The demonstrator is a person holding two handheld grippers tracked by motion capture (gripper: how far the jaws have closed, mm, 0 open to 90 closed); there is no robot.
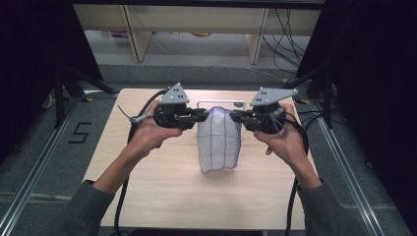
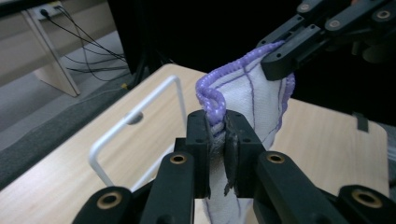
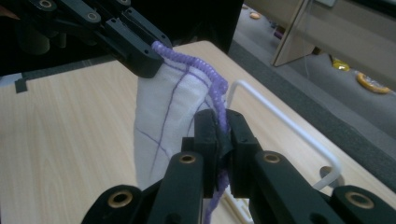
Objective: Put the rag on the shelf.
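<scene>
A white cloth (image 1: 219,142) with thin purple grid lines and a purple stitched hem hangs above the wooden table (image 1: 147,187), held up by its two top corners. My left gripper (image 1: 205,115) is shut on the cloth's left top corner; the hem (image 2: 211,100) bunches out between the black pads. My right gripper (image 1: 232,116) is shut on the right top corner, with the hem (image 3: 219,100) pinched between its pads. Each gripper view shows the other gripper clamped on the far corner. The cloth (image 3: 163,121) droops in a loose fold between them.
A white wire rack (image 1: 221,103) stands on the table behind the cloth, its frame (image 2: 133,126) lying close to the hanging fabric. Wooden furniture legs and cables are on the floor beyond the table's far edge. Dark curtains flank both sides.
</scene>
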